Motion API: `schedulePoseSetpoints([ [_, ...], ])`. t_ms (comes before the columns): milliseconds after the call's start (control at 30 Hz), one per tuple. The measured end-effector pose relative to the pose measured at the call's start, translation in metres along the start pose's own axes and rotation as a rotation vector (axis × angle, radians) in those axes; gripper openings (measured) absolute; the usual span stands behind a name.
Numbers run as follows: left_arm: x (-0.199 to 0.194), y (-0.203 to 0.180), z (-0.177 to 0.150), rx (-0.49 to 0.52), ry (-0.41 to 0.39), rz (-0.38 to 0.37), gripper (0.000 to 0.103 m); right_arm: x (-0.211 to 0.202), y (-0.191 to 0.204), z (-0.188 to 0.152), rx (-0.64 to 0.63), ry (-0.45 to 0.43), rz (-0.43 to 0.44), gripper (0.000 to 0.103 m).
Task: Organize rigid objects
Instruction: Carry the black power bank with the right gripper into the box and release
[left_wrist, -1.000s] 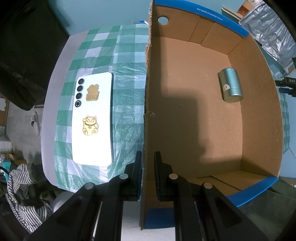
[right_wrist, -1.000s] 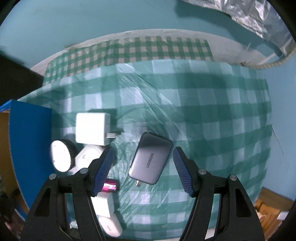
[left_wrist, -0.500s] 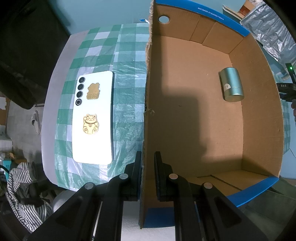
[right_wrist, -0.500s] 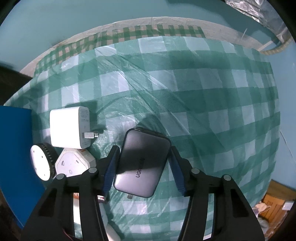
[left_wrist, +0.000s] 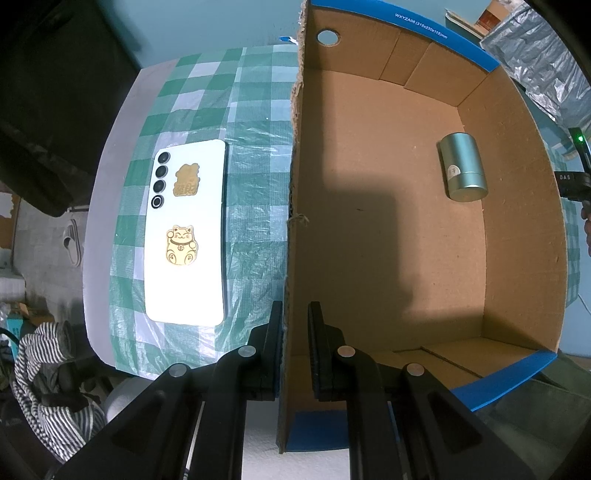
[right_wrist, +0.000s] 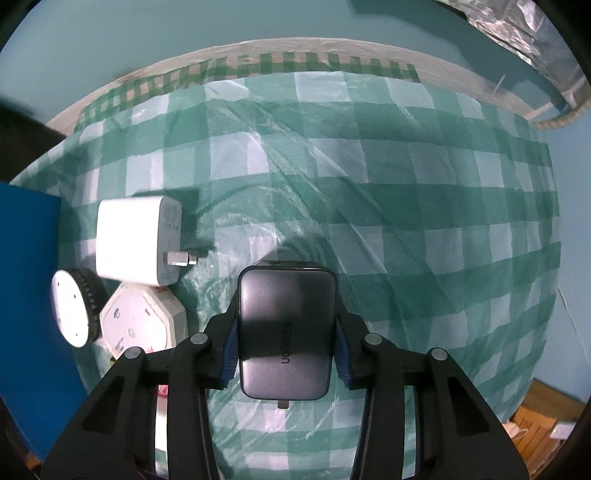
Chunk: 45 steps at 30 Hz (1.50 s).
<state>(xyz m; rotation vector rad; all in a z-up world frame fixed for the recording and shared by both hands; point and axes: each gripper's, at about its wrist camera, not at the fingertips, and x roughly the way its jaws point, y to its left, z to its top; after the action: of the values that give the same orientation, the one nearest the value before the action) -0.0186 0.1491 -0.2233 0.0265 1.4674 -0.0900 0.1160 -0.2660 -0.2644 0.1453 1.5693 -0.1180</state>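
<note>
In the left wrist view my left gripper (left_wrist: 295, 314) is shut on the left wall of an open cardboard box (left_wrist: 369, 229) with blue edges. A teal metal cylinder (left_wrist: 463, 171) lies inside at the right. A white phone (left_wrist: 186, 236) with gold cat stickers lies on the checked cloth left of the box. In the right wrist view my right gripper (right_wrist: 286, 354) is closing on a dark grey charger (right_wrist: 286, 332), its blue pads pressing both long sides. A white plug charger (right_wrist: 136, 240), a round white disc (right_wrist: 72, 308) and a white octagonal device (right_wrist: 142, 319) lie to its left.
The green checked cloth (right_wrist: 406, 221) stretches bare to the right and beyond the charger. The box's blue outer wall (right_wrist: 29, 277) stands at the far left of the right wrist view. Something pink (right_wrist: 162, 389) peeks from under the right gripper's left finger. Striped fabric (left_wrist: 44, 369) hangs off the table's edge.
The right gripper has come down over the grey charger and its jaws have narrowed onto its sides; the charger now sits straight between the pads. The left gripper and box have not moved.
</note>
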Motion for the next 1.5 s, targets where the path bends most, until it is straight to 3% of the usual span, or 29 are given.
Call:
schedulePoseSetpoints([
  [267, 0.001, 0.0, 0.0, 0.002, -0.002, 0.001, 0.012, -0.009, 0.009, -0.013, -0.06, -0.016, 0.007, 0.041],
  [767, -0.001, -0.001, -0.001, 0.004, -0.005, 0.0, 0.011, -0.064, 0.045, -0.01, -0.178, -0.057, 0.041, 0.041],
  [1267, -0.003, 0.0, -0.003, -0.003, -0.01, -0.008, 0.011, -0.113, 0.123, 0.004, -0.361, -0.116, 0.094, 0.041],
  [1500, -0.004, 0.001, -0.003, -0.012, -0.012, -0.012, 0.011, -0.134, 0.156, 0.01, -0.418, -0.208, 0.129, 0.041],
])
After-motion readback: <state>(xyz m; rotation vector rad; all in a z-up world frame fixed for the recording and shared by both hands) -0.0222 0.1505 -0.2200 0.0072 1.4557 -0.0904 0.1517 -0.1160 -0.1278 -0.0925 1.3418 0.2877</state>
